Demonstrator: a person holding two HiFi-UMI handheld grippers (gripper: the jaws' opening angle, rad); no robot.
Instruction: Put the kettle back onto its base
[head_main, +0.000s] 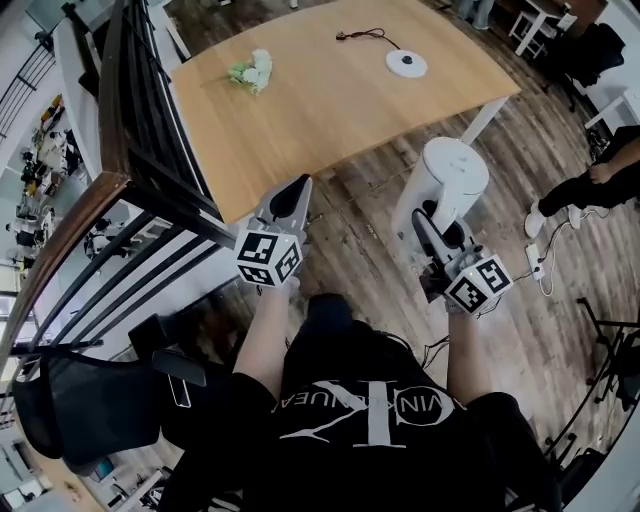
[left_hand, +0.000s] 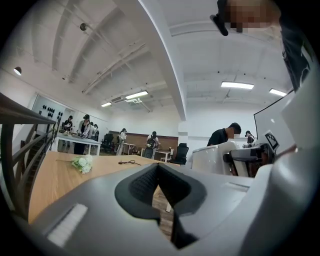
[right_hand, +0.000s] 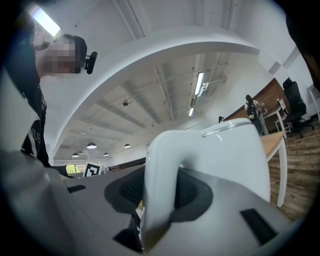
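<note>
A white kettle (head_main: 447, 183) hangs over the wooden floor, just off the near right edge of the wooden table (head_main: 320, 110). My right gripper (head_main: 426, 224) is shut on the kettle's handle (right_hand: 159, 192), and the kettle's body (right_hand: 227, 160) rises beyond the jaws. The round white base (head_main: 406, 63) with its dark cord lies at the table's far right. My left gripper (head_main: 296, 192) is shut and holds nothing, near the table's front edge. In the left gripper view, the left gripper (left_hand: 158, 172) points across the table (left_hand: 60, 175), with the kettle (left_hand: 215, 157) to its right.
A green and white flower bundle (head_main: 251, 72) lies on the table's far left. A black railing (head_main: 150, 150) runs along the left side. A seated person (head_main: 590, 185) and a power strip (head_main: 535, 262) are on the right. A black chair (head_main: 90, 400) stands at the lower left.
</note>
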